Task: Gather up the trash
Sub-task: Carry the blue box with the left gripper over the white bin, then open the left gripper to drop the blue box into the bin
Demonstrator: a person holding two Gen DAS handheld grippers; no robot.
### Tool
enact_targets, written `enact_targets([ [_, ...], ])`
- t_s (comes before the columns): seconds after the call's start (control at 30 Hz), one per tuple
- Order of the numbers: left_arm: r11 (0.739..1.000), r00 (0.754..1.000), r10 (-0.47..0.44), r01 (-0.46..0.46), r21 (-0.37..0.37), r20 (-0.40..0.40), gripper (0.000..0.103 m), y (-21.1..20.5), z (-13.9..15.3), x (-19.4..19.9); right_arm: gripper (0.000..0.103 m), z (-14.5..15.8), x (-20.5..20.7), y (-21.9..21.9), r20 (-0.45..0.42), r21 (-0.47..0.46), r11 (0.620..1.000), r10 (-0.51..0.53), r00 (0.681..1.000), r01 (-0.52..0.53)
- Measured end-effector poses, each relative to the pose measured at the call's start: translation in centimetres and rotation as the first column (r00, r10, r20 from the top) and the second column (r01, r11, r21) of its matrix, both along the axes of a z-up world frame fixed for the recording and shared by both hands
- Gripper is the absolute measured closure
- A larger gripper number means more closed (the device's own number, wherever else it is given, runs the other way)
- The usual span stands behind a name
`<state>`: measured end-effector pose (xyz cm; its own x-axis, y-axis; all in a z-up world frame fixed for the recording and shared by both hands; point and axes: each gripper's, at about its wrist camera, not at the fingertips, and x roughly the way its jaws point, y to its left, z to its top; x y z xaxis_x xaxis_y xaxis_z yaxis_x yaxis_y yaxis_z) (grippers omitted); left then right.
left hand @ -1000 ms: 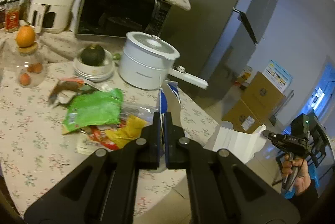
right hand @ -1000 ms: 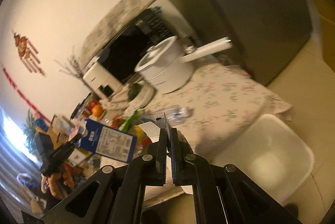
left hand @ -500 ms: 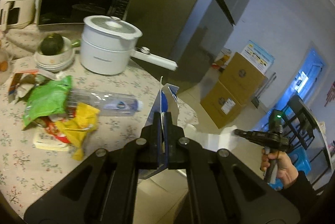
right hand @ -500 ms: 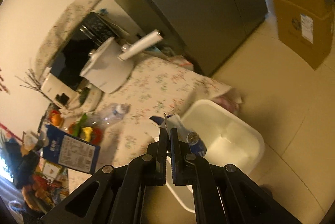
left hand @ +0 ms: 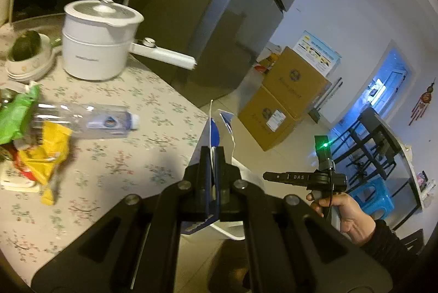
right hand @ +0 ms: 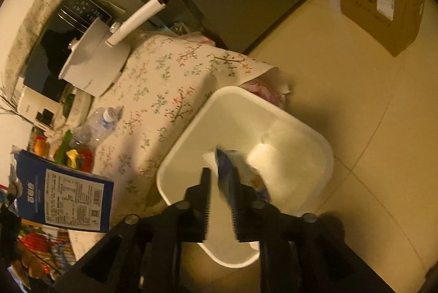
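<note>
My left gripper [left hand: 212, 153] is shut on the top flap of a blue and white carton [left hand: 216, 128], held past the table's edge; the right wrist view shows that carton [right hand: 63, 200] at the far left. My right gripper [right hand: 221, 180] hangs over the white bin [right hand: 191, 134] on the floor and its jaws are opening. A blurred blue and white wrapper [right hand: 224, 164] sits loose at the fingertips, with the pads not pressing on it. In the left wrist view a hand holds the right gripper [left hand: 267, 176] out to the right. A clear plastic bottle [left hand: 82, 120], a green bag [left hand: 13, 115] and a yellow wrapper [left hand: 46, 153] lie on the table.
A white pot with a long handle [left hand: 95, 46] and a bowl holding a dark fruit [left hand: 24, 52] stand at the back of the flowered table [left hand: 123, 169]. A grey fridge [left hand: 232, 19] rises behind. Cardboard boxes [left hand: 287, 101] and a blue stool [left hand: 372, 197] stand on the floor.
The left gripper has carried the carton rightward past the table's edge. The right gripper has dropped over the bin and its jaws have parted around the wrapper.
</note>
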<state>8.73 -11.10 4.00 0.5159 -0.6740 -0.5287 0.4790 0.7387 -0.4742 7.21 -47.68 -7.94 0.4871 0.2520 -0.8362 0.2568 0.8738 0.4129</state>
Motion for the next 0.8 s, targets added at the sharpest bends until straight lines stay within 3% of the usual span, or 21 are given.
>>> enact_targets([
  [0.07, 1.0, 1.0, -0.022, 0.022, -0.007, -0.006, 0.099, -1.1, -0.1, 0.1, 0.071, 1.0, -0.8, 0.2, 0.017, -0.051, 0.999, 0.009, 1.0, -0.008],
  [0.13, 0.999, 0.999, -0.043, 0.043, -0.007, -0.003, 0.099, -2.4, -0.2, 0.2, 0.047, 1.9, -1.5, 0.1, 0.042, -0.07, 0.998, 0.003, 0.999, 0.0],
  [0.2, 0.998, 0.998, -0.07, 0.07, -0.005, -0.004, 0.099, -4.0, -0.5, 0.4, 0.041, 2.8, -2.3, -0.1, 0.071, -0.072, 0.997, -0.005, 0.997, 0.01],
  [0.5, 0.981, 0.981, -0.196, 0.196, 0.01, 0.01, 0.099, -10.7, -2.7, 0.7, 0.035, 4.3, -4.6, -1.8, 0.115, -0.11, 0.991, -0.061, 0.991, 0.074],
  [0.8, 0.974, 0.973, -0.226, 0.224, 0.035, 0.039, 0.099, -13.7, -5.7, 1.3, 0.035, 3.5, -5.5, -3.2, 0.094, -0.113, 0.989, -0.089, 0.992, 0.1],
])
